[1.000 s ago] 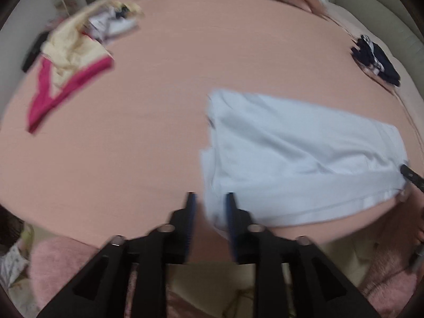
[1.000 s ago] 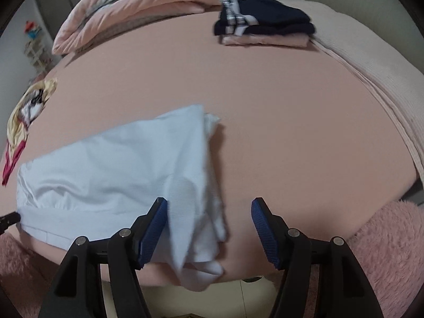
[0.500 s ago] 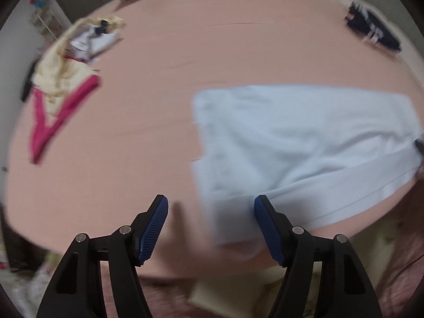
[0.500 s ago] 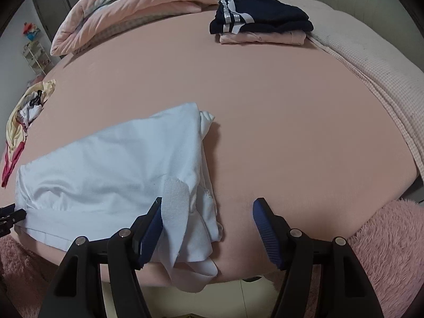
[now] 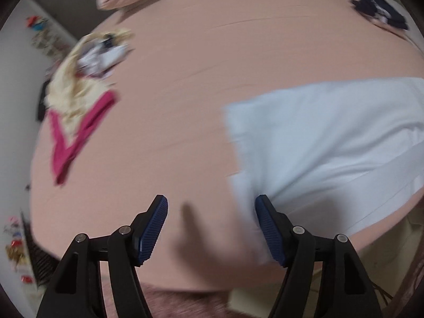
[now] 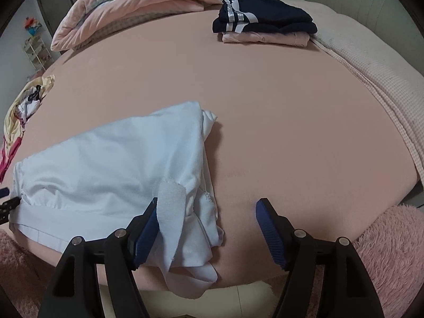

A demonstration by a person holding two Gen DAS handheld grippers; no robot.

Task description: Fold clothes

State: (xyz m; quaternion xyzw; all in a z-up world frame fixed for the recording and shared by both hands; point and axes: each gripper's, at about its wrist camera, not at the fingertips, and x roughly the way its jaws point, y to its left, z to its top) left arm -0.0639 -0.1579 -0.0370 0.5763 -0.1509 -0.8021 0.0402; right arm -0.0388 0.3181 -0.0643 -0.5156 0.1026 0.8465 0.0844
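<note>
A pale blue-white garment [image 5: 331,137] lies flattened near the front edge of the pink bed sheet [image 5: 198,84]. My left gripper [image 5: 212,228] hovers at its left end with jaws opening; only bare sheet lies between them, and the cloth's corner sits beside the right finger [image 5: 267,228]. In the right wrist view the garment [image 6: 106,164] ends in a bunched, trailing tail. My right gripper [image 6: 206,228] straddles that tail with jaws opening. The pads do not press on it, though a cloth strip drapes against the left finger [image 6: 145,228].
An unfolded yellow and magenta heap [image 5: 79,92] lies at the bed's left. A folded navy and pink stack [image 6: 265,26] sits at the back, a rolled quilt [image 6: 137,8] behind. A cream blanket [image 6: 371,61] covers the right side. A pink fluffy rug [image 6: 392,251] lies below.
The left gripper's jaws went from nearly shut to wide apart and it swung left, so the garment now sits to its right. The right jaws widened slightly; the right hand stayed put.
</note>
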